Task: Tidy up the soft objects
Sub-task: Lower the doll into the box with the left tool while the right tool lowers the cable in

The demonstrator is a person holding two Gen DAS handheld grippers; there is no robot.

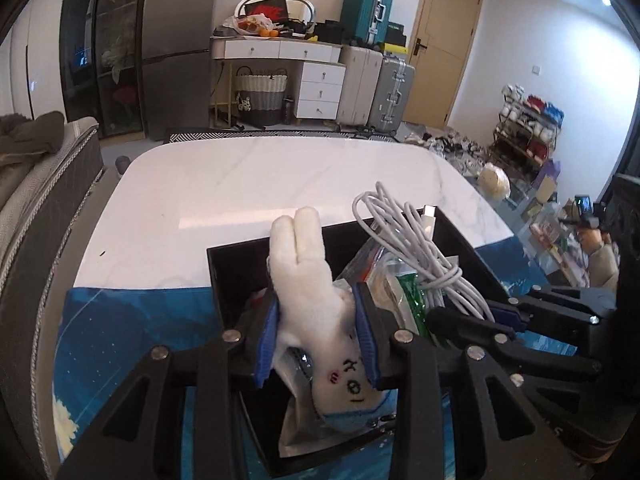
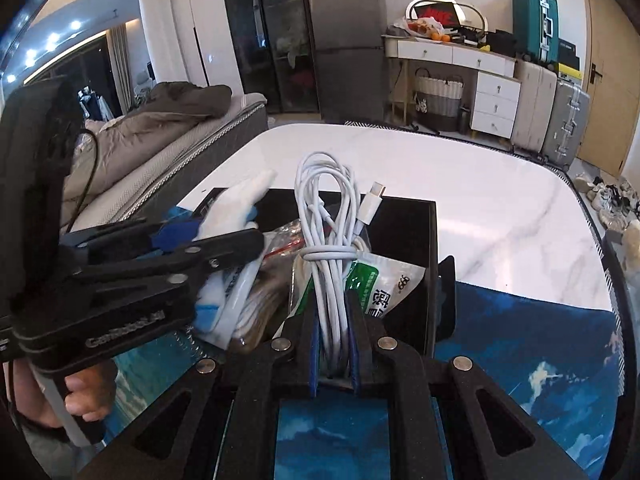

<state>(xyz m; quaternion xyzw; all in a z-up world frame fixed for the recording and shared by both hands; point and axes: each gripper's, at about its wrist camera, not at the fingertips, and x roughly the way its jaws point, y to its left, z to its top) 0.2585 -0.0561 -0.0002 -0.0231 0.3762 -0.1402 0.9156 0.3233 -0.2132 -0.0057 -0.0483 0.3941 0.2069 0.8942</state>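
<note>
A white plush toy (image 1: 308, 280) with a drawn face is squeezed between the blue pads of my left gripper (image 1: 316, 312), which is shut on it above the open black box (image 1: 240, 264). Its ears point toward the far side of the table. My right gripper (image 2: 330, 304) is shut on a coiled white charging cable (image 2: 324, 200), held over the same black box (image 2: 404, 232). The right gripper (image 1: 468, 314) and the cable (image 1: 400, 232) show at the right of the left wrist view. In the right wrist view the left gripper (image 2: 228, 228) and the plush toy (image 2: 240, 196) appear at the left.
The box holds several packets, among them a green-and-white one (image 2: 380, 280). It stands on a blue mat (image 2: 520, 340) at the near edge of a white marble table (image 1: 280, 176). A person's hand (image 2: 88, 392) grips the left handle. A mattress (image 1: 40, 184) lies left of the table.
</note>
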